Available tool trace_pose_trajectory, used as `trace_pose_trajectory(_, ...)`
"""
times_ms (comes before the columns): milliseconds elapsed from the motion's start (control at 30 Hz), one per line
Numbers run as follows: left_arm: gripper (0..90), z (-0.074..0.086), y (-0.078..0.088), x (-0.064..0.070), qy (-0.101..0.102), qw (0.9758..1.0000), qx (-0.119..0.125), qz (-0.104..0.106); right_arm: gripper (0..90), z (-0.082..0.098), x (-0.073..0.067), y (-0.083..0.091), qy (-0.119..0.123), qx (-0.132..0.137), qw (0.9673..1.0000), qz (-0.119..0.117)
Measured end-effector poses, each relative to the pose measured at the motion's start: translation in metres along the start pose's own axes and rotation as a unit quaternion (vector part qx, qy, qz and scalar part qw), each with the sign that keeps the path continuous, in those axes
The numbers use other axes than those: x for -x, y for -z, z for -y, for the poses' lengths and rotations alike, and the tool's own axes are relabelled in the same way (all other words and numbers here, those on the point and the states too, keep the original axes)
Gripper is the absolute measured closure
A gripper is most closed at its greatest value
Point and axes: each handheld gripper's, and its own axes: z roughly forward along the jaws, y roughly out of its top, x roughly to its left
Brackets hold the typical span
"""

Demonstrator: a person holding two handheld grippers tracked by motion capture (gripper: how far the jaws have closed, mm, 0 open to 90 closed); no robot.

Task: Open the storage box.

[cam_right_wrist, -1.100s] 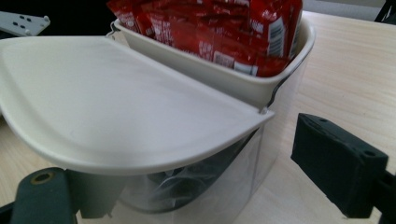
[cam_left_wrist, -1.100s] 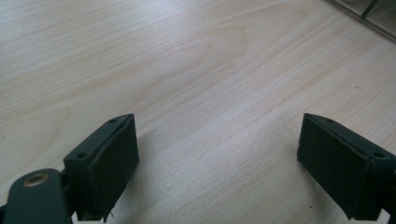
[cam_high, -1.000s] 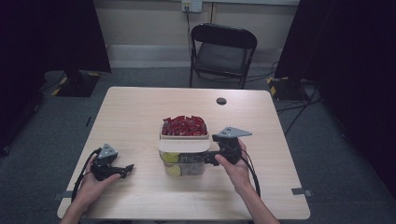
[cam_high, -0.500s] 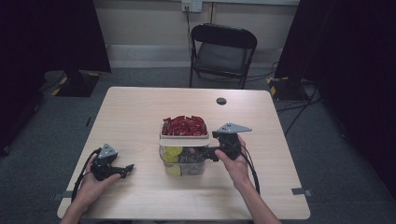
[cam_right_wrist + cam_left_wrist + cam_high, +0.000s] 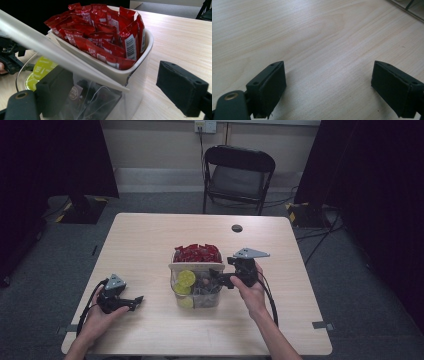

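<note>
Straddling clear container [image 5: 117, 100] wall w/ wide-open right tongs [image 5: 220, 281], not clamped; left tongs [image 5: 329, 87] open, empty.

A pale, light-wood rectangular surface [image 5: 150, 240] is carrying a clear plastic container [image 5: 196, 292] near its middle, with a white tray of red sachets [image 5: 196, 254] sitting in the container's top. A small round black disc [image 5: 237, 228] is lying alone toward the far edge, well apart from the container.

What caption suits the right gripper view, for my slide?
Open right gripper straddles a clear container's wall beneath red sachets.
</note>
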Motion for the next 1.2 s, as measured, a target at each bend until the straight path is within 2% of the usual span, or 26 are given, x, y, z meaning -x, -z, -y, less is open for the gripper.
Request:
trace_pose_trajectory(500, 12.0, 0.000, 0.000, 0.000, 0.000, 1.0000, 0.000, 0.000, 13.5, -0.006, 0.010, -0.004, -0.003, 0.011, 0.9999, 0.009)
trace_pose_trajectory(800, 12.1, 0.000, 0.000, 0.000, 0.000, 1.0000, 0.000, -0.001, 10.9, -0.003, 0.012, -0.010, -0.007, 0.004, 1.0000, 0.004)
trace_pose_trajectory(967, 13.9, 0.000, 0.001, -0.002, -0.006, 1.0000, 0.000, -0.002, 11.6, -0.004, 0.011, -0.008, -0.006, 0.004, 1.0000, 0.004)
trace_pose_trajectory(1133, 18.6, 0.001, 0.004, 0.000, 0.004, 1.0000, -0.003, -0.007, 11.9, -0.008, 0.011, -0.008, -0.007, 0.009, 0.9999, 0.001)
trace_pose_trajectory(1200, 19.9, 0.001, 0.006, 0.001, 0.003, 1.0000, -0.005, 0.000, 11.8, -0.009, 0.010, -0.009, -0.008, 0.010, 0.9999, -0.001)
